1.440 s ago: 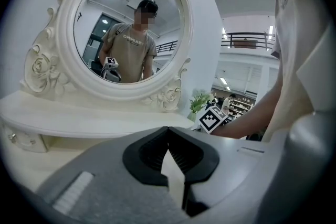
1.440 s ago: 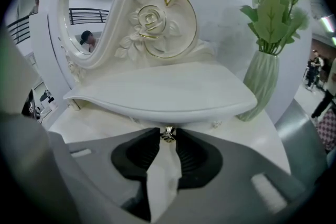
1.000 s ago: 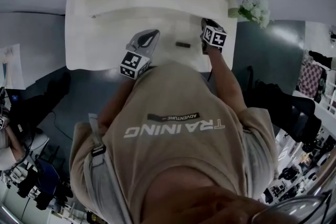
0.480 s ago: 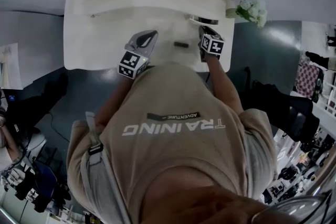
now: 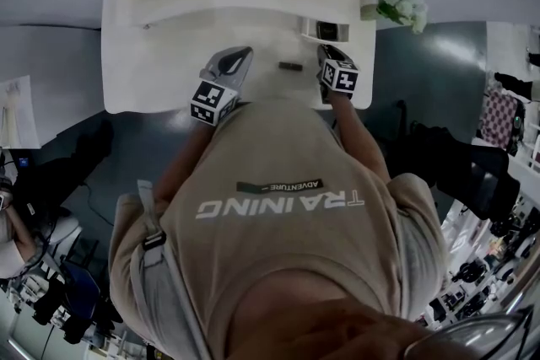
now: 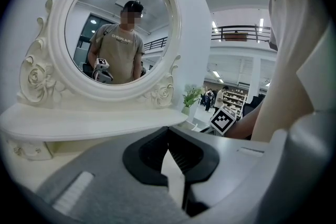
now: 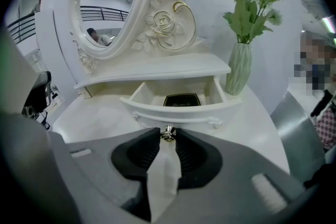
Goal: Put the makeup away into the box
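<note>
— What is the right gripper (image 7: 168,137) doing?
— It's pinching the knob (image 7: 168,132) of the open drawer (image 7: 157,112). Keep the pull straight and level.
— And the left gripper (image 6: 169,135)?
— It's idling, jaws together, empty.
— Makeup?
— One dark case (image 7: 181,99) is lying in the drawer. Another piece (image 5: 290,65) (a stick, probably) is waiting on the tabletop (image 5: 160,55), left of it.

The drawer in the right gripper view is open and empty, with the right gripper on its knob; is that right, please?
Not quite: the drawer is not empty; the right gripper view shows a black case lying in it. It is open, with the right gripper shut on its knob.
</note>
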`<state>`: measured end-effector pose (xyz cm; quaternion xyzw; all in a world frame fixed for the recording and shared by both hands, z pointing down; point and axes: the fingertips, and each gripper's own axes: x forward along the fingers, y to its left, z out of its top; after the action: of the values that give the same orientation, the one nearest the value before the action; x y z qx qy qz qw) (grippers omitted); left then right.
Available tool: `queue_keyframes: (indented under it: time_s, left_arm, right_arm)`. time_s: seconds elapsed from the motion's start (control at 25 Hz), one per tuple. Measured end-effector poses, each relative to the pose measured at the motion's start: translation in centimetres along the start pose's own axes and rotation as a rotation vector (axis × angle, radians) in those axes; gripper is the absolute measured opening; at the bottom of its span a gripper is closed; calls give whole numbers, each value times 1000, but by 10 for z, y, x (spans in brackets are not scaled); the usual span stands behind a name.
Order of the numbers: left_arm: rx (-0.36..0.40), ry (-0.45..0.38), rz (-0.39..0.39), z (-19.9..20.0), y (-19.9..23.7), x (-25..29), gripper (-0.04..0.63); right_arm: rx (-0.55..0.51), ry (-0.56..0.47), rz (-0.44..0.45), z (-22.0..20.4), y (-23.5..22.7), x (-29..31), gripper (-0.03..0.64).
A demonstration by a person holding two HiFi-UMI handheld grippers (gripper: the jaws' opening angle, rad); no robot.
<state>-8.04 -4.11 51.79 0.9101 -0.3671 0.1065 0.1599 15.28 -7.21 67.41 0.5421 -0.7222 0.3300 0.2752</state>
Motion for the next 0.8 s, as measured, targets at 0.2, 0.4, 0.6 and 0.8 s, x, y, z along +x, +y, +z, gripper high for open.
queue_keyframes:
  time_s: [0.2,0.4,0.6,0.8]
  left_arm:
    - [-2,12,-9,-3,-8,0,6]
    - [-4,20,-9,-7,-11,0,6]
    - [-50,31,-14,-12,-14,-2,6]
    - [-63,30,-9,-14,-13,-5,6]
  right_arm:
    - [-6,-3,2,-6,0,-5,101]
    - [-37,-28,21,-6,1,-5,104]
    - [-137,-77,70,-9,2,-16,132]
    - [-186,-69,175,-21,19,-33,132]
